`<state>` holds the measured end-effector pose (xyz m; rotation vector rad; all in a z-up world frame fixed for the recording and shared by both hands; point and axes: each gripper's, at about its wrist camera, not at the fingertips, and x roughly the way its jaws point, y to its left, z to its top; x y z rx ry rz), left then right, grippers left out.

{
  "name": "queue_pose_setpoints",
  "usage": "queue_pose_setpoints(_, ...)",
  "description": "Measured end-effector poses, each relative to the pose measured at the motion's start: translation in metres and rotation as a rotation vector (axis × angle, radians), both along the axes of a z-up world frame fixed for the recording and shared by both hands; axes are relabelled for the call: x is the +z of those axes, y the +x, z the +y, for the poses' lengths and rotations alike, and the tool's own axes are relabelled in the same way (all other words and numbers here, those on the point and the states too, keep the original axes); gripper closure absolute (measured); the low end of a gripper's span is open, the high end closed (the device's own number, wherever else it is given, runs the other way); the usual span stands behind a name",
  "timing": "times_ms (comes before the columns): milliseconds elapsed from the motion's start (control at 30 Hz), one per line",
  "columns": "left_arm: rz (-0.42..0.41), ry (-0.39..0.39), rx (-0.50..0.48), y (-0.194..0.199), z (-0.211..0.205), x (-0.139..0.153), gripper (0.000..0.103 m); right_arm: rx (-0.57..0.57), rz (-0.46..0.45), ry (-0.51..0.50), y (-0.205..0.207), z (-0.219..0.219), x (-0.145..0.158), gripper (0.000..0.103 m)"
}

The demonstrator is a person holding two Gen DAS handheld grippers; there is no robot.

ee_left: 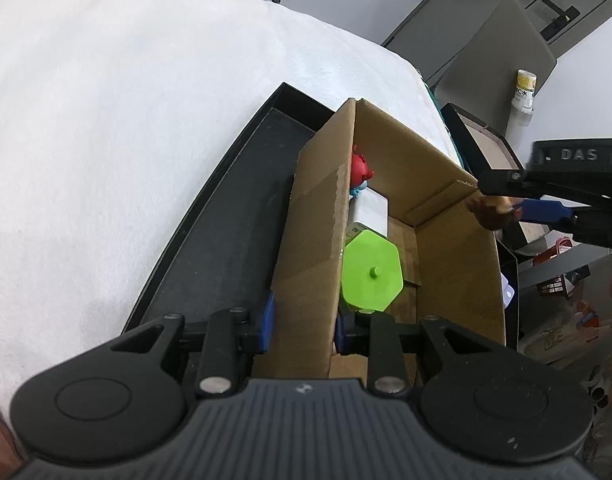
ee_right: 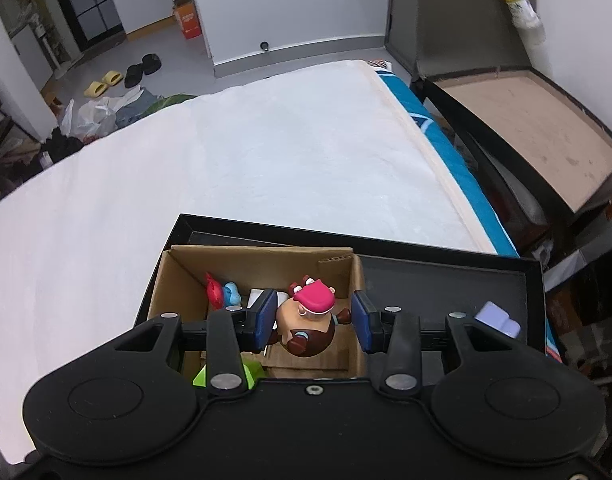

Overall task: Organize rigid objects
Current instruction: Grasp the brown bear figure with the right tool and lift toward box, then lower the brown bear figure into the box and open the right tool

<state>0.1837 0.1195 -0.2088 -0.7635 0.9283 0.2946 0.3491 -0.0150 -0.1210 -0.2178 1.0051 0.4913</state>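
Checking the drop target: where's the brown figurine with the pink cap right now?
In the right wrist view, the brown figurine is clamped in the right gripper, over the open cardboard box, right of the red and blue toy.

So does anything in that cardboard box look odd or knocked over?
Nothing looks spilled or damaged. The cardboard box stands in a black tray, and the left gripper pinches its side wall. The green hexagonal lid lies flat inside. The right gripper holds a toy figure above it.
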Motion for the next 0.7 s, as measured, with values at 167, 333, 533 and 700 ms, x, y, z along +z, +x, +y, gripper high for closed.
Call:
queue_pose_setpoints(167,-0.006,0.000,0.002,0.000,0.000,0.001,0.075,0.017,-0.038,-0.001,-0.006,0.008,-0.001,0.041)
queue_pose_setpoints(333,-0.006,-0.005,0.002,-0.002,0.001,0.001,0.075,0.004,-0.148,-0.004,-0.014,0.003,0.011,0.015)
queue_pose_setpoints(533,-0.009,-0.004,0.001,-0.003,0.002,0.003,0.075,-0.043,-0.148,0.035,-0.009,-0.021,0.017,0.015)
queue_pose_setpoints(700,-0.013,0.001,0.001,-0.004,0.002,0.005,0.076,-0.031,-0.178,0.012,-0.008,-0.042,0.019,0.015)
